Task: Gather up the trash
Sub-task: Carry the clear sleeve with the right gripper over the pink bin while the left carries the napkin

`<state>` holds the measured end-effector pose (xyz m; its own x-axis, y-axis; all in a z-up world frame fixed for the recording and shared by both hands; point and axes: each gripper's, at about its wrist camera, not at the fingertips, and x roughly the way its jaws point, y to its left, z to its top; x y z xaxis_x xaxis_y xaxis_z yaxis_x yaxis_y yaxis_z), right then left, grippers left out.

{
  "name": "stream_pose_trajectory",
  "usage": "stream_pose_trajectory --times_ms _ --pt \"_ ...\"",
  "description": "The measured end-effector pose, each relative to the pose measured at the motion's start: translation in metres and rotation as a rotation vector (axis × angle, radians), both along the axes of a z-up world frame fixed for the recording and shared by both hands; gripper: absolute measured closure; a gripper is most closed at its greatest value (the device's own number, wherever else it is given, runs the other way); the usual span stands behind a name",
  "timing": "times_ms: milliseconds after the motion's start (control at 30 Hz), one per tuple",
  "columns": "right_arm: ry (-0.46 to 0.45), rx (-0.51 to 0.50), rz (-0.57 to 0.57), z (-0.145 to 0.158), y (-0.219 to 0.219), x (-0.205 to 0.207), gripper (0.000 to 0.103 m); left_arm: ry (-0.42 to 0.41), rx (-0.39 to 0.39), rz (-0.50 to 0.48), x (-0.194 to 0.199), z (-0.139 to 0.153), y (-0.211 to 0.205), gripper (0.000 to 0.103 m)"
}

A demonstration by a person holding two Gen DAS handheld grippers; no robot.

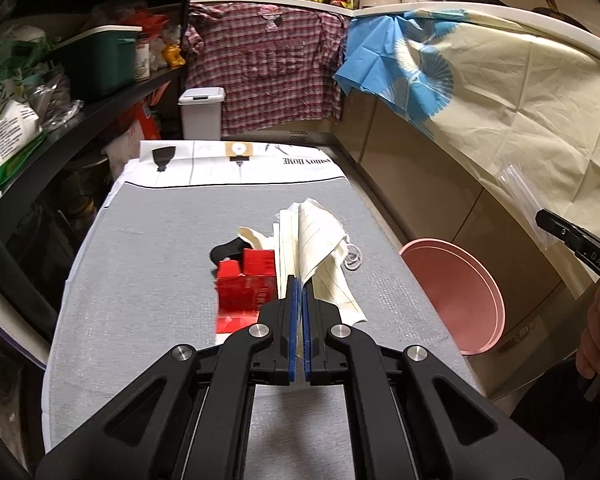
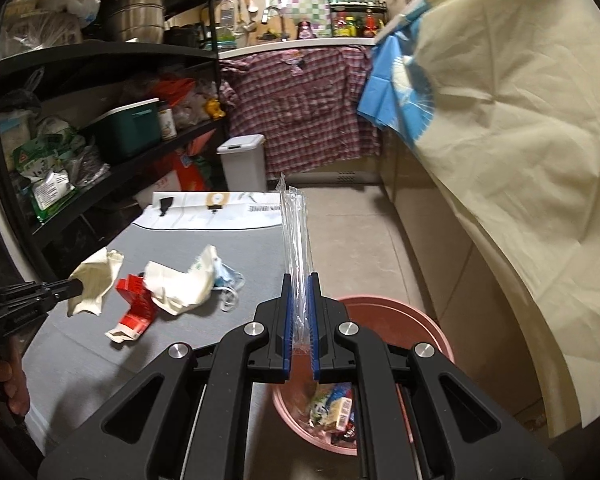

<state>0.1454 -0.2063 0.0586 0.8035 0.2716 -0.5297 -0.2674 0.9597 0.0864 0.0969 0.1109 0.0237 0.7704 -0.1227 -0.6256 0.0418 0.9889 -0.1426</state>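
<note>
Grey textured table cover [image 2: 100,340], pink round plastic bin [image 2: 428,328] just beside its edge (wrappers already inside). On the cover: crumpled cream paper [image 2: 180,284], crushed red carton [image 2: 134,304], blue mask [image 2: 228,280]. Your left gripper [image 1: 299,292] is clamped tight on lined cream paper [image 1: 320,248]; your right gripper [image 2: 299,292] narrowly pinches a clear crinkly plastic sleeve [image 2: 296,232] above the bin.
</note>
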Motion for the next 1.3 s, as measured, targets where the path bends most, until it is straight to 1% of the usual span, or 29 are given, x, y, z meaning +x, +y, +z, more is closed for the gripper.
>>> stream_pose_trajectory --times_ms 333,867,1067,1300 --pt "0.035 0.029 -0.089 -0.017 -0.036 0.007 0.096 0.014 0.017 -0.042 0.010 -0.007 -0.029 0.101" --pt "0.045 0.012 -0.137 -0.029 -0.055 0.015 0.096 0.035 0.036 -0.111 0.025 -0.022 -0.073 0.101" --pt "0.058 0.025 -0.150 -0.033 -0.061 0.021 0.096 0.043 0.031 -0.127 0.032 -0.025 -0.084 0.101" --pt "0.093 0.027 -0.168 -0.041 -0.066 0.033 0.096 0.043 0.019 -0.175 0.040 -0.028 -0.108 0.101"
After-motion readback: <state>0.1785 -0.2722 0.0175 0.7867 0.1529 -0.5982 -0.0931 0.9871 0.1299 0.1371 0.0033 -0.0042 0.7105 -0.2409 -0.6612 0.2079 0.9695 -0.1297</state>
